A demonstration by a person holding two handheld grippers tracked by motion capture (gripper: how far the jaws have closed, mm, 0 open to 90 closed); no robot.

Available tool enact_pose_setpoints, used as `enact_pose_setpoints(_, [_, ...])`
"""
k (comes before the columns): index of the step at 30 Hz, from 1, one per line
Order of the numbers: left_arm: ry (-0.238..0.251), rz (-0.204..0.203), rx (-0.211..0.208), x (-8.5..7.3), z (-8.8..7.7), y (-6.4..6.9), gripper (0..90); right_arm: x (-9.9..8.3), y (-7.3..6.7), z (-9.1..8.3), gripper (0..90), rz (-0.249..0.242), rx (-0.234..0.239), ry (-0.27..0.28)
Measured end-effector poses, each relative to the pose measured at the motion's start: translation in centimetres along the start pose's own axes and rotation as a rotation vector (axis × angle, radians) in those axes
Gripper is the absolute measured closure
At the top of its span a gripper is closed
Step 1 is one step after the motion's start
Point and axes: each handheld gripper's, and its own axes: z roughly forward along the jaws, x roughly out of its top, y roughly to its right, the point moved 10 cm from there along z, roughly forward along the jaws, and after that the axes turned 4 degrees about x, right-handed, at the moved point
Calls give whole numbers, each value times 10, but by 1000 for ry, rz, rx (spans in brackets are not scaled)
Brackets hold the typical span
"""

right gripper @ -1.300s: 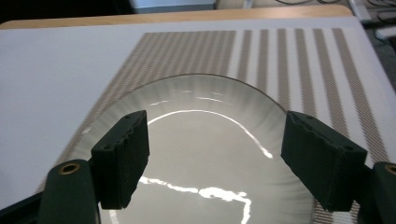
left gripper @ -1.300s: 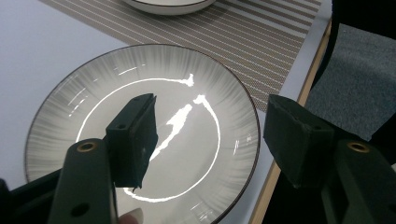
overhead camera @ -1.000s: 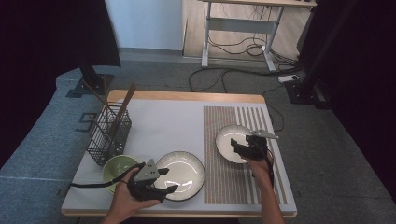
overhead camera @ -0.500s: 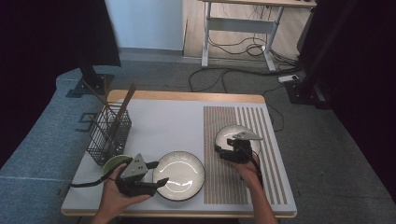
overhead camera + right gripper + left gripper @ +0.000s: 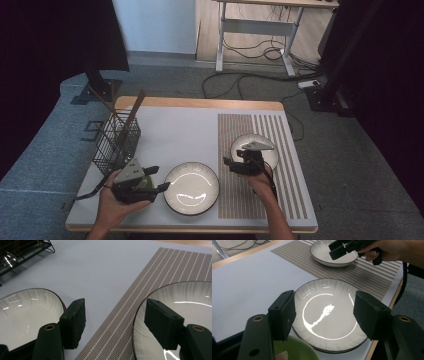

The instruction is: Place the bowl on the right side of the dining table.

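Observation:
A large white plate point(image 5: 191, 187) with a dark rim lies on the pale table near the front edge. My left gripper point(image 5: 159, 179) is just left of it, open; in the left gripper view its jaws point(image 5: 324, 315) stand wide above the large plate point(image 5: 327, 332), over a green bowl point(image 5: 294, 351). A small white plate point(image 5: 255, 147) sits on the striped mat point(image 5: 282, 135). My right gripper point(image 5: 229, 164) hovers at that plate's left rim, open. Its jaws point(image 5: 117, 323) have just been closing a little, with nothing between them: the small plate point(image 5: 190, 297) lies under one jaw and the large plate point(image 5: 25, 312) beside the other.
A black wire basket point(image 5: 116, 140) with wooden utensils stands at the table's left side. Bare pale table point(image 5: 180, 135) stretches between the basket and the mat. The table's front edge is close to both hands.
Both hands have moved left. The left gripper has slid from the large plate's left part to beside it, over the green bowl. The right gripper has moved from over the small plate to its left rim.

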Motion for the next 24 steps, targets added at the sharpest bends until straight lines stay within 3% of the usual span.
enact_pose_setpoints(12, [21,-36,27,-1,-10,-21,345,2,-14,5,338,-25,26,-3])
enact_pose_setpoints(24, [43,-53,44,-3,-18,-35,353,-2,-13,8,338,-33,19,-23])
